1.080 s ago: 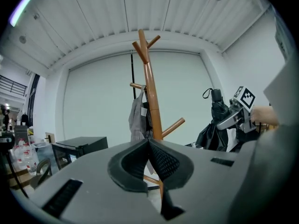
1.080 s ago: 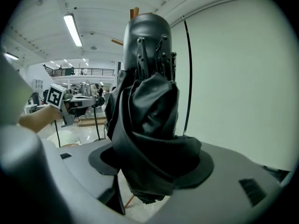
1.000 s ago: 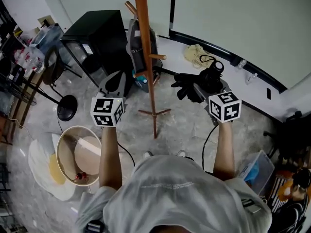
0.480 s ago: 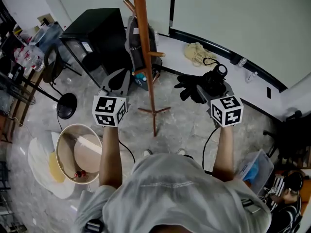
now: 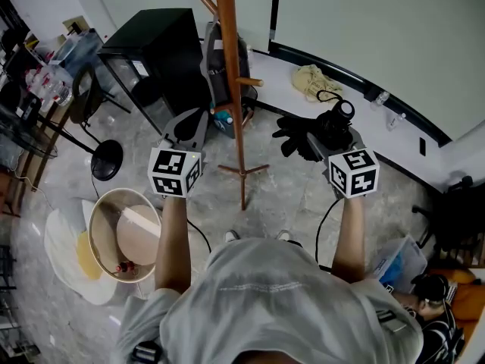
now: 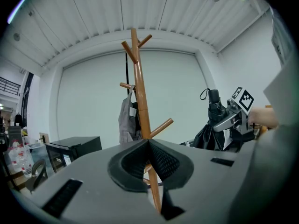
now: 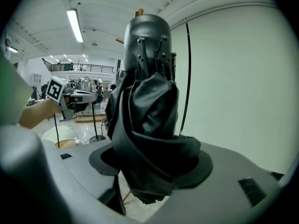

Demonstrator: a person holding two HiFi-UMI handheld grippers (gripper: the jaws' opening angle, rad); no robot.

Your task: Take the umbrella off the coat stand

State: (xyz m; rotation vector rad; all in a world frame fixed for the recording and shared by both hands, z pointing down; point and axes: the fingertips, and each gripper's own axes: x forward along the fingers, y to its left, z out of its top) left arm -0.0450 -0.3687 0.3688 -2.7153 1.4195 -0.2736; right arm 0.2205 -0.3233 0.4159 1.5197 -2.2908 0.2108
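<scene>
The wooden coat stand (image 5: 236, 89) rises in front of me, with a grey bag (image 5: 216, 59) hanging on its far side. Right of the stand, clear of its pegs, my right gripper (image 5: 324, 139) is shut on the folded black umbrella (image 5: 314, 133). In the right gripper view the umbrella (image 7: 149, 120) stands upright between the pads, strap end up. My left gripper (image 5: 186, 126) is shut with nothing in it, left of the stand. The left gripper view shows the stand (image 6: 140, 101), the bag (image 6: 126, 121) and the umbrella (image 6: 212, 120) off to the right.
A black cabinet (image 5: 151, 51) stands behind the left gripper, a black stool (image 5: 106, 165) beside it. A round tub (image 5: 125, 237) sits on the floor at my lower left. A cream cloth (image 5: 314, 82) lies on the wall ledge. A blue box (image 5: 398, 268) is at lower right.
The view has shifted slightly. Both grippers stay almost where they were, the right one still shut on the umbrella.
</scene>
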